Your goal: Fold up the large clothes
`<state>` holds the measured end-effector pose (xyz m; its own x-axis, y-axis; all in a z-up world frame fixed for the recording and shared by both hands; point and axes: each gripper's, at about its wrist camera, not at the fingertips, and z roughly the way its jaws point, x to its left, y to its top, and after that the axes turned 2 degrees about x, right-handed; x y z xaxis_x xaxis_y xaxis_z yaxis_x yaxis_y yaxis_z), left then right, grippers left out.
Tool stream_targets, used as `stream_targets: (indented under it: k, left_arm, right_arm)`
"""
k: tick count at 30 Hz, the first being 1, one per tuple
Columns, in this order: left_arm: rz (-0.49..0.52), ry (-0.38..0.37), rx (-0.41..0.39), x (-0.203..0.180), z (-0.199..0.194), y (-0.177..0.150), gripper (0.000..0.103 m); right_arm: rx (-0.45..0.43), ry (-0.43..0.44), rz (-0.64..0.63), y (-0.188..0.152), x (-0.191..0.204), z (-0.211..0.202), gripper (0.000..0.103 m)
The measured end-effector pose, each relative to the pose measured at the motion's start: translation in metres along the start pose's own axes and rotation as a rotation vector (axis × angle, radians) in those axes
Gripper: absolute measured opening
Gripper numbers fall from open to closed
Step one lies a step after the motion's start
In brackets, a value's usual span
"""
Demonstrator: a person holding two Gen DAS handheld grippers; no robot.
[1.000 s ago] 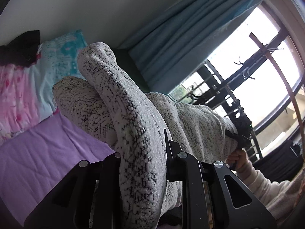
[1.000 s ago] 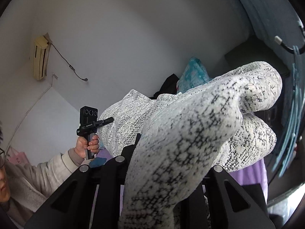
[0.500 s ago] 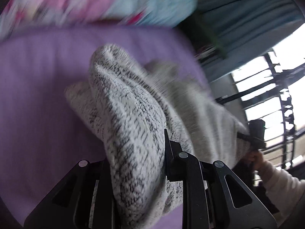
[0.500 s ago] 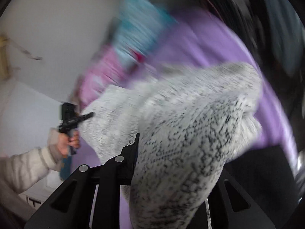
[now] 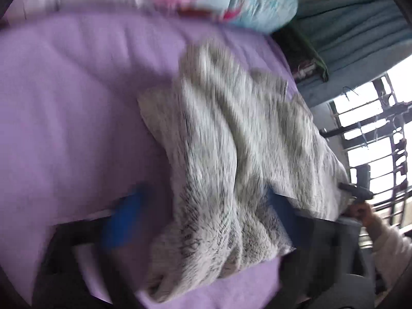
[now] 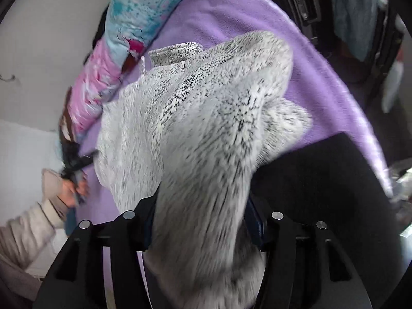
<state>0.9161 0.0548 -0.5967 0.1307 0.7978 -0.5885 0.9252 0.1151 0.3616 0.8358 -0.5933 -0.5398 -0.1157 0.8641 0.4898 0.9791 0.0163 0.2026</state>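
Observation:
A large grey-and-white speckled knit sweater [image 5: 231,141] lies crumpled on the purple bed sheet [image 5: 77,103]. My left gripper [image 5: 203,203] has its blue pads [image 5: 123,219] spread wide on either side of the sweater's near end; its jaws are opening and do not press the cloth. In the right wrist view the sweater [image 6: 193,116] still bulges up between the jaws of my right gripper [image 6: 202,206], which are also opening, with the knit loose between them. A hand [image 6: 69,188] in a pale sleeve holds the other gripper at the left.
A pink and blue quilt [image 5: 231,0] is bunched along the far side of the bed. A blue curtain [image 5: 360,25] and a barred window [image 5: 373,134] stand at the right. A black cloth [image 6: 322,180] covers the bed's near right corner, with dark furniture [image 6: 309,5] beyond.
Both grippers came down from holding the sweater in the air to the bed. Both were shut on the knit and now stand apart, and the sweater has settled onto the sheet.

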Motion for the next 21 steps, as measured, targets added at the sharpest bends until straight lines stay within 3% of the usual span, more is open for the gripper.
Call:
stream_targets:
  k: [3, 4, 6, 7, 10, 13, 15, 18, 21]
  left_arm:
    - [0.046, 0.108, -0.142, -0.012, -0.045, 0.011, 0.097]
    - [0.079, 0.167, -0.166, -0.022, -0.053, 0.013, 0.097]
    - [0.160, 0.303, -0.192, -0.049, -0.059, 0.014, 0.097]
    - [0.182, 0.332, -0.203, -0.060, -0.059, 0.011, 0.097]
    - [0.239, 0.350, -0.226, -0.104, -0.046, -0.005, 0.097]
    - [0.281, 0.308, -0.205, -0.143, -0.018, -0.026, 0.097]
    - [0.318, 0.320, -0.181, -0.162, 0.011, -0.033, 0.097]
    - [0.285, 0.356, -0.147, -0.161, 0.049, -0.037, 0.097]
    - [0.233, 0.371, -0.117, -0.144, 0.076, -0.034, 0.097]
  right_arm:
    - [-0.049, -0.154, -0.075, -0.005, 0.021, -0.036, 0.076]
    - [-0.086, -0.207, -0.116, -0.005, 0.036, -0.047, 0.084]
    - [-0.162, -0.271, -0.186, -0.005, 0.064, -0.064, 0.088]
    - [-0.204, -0.298, -0.226, -0.006, 0.082, -0.070, 0.093]
    - [-0.291, -0.403, -0.302, -0.001, 0.131, -0.066, 0.094]
    - [-0.296, -0.432, -0.316, 0.004, 0.153, -0.042, 0.094]
    - [-0.291, -0.427, -0.307, 0.007, 0.158, -0.026, 0.094]
    - [-0.310, -0.417, -0.267, 0.014, 0.155, 0.007, 0.094]
    - [-0.324, -0.526, -0.246, 0.020, 0.142, 0.042, 0.094]
